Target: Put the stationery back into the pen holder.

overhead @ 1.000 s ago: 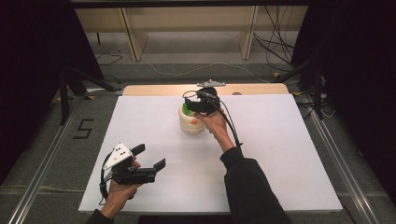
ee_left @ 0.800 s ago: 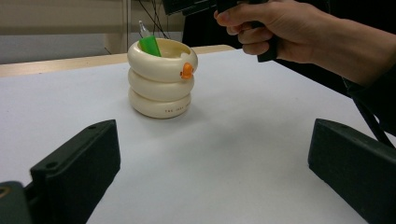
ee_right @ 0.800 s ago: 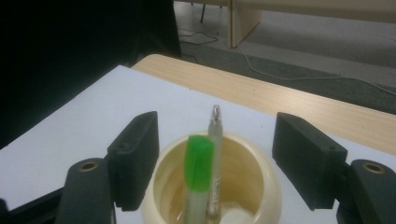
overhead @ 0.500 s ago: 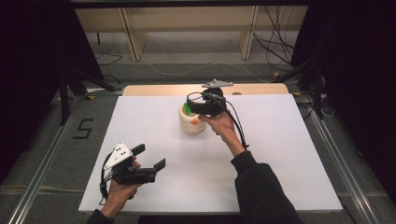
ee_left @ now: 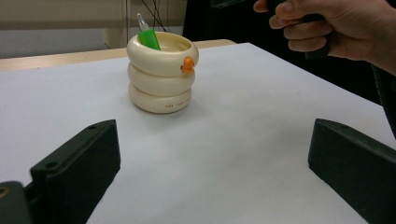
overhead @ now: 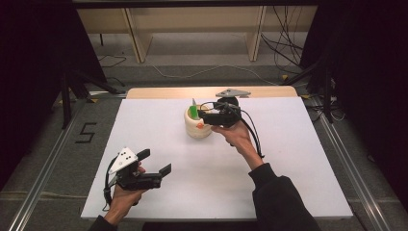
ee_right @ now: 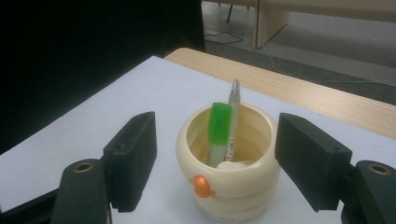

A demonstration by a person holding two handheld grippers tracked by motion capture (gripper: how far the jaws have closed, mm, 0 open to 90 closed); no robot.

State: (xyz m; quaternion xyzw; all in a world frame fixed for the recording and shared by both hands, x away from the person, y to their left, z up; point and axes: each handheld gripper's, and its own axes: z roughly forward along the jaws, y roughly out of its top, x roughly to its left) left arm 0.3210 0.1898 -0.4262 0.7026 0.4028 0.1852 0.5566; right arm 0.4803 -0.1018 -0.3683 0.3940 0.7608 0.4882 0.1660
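Cream ringed pen cup (ee_right: 229, 161) centre frame, between spread jaws of right gripper (ee_right: 224, 163) | green pen (ee_right: 218, 130) upright inside | left gripper (overhead: 144, 168) open, lower left, idle

A large numeral "5" (overhead: 86, 132) is marked in dark strokes on the grey floor to the left of the counter (overhead: 308, 159), seen in the high view. A short line of small reddish print (ee_left: 176, 104) runs along the lowest ring of the cream pen cup (ee_left: 161, 84) in the left gripper view; its letters are too small to read. The pen (ee_right: 232, 126) standing in the cup carries fine printing on its barrel, likewise illegible.
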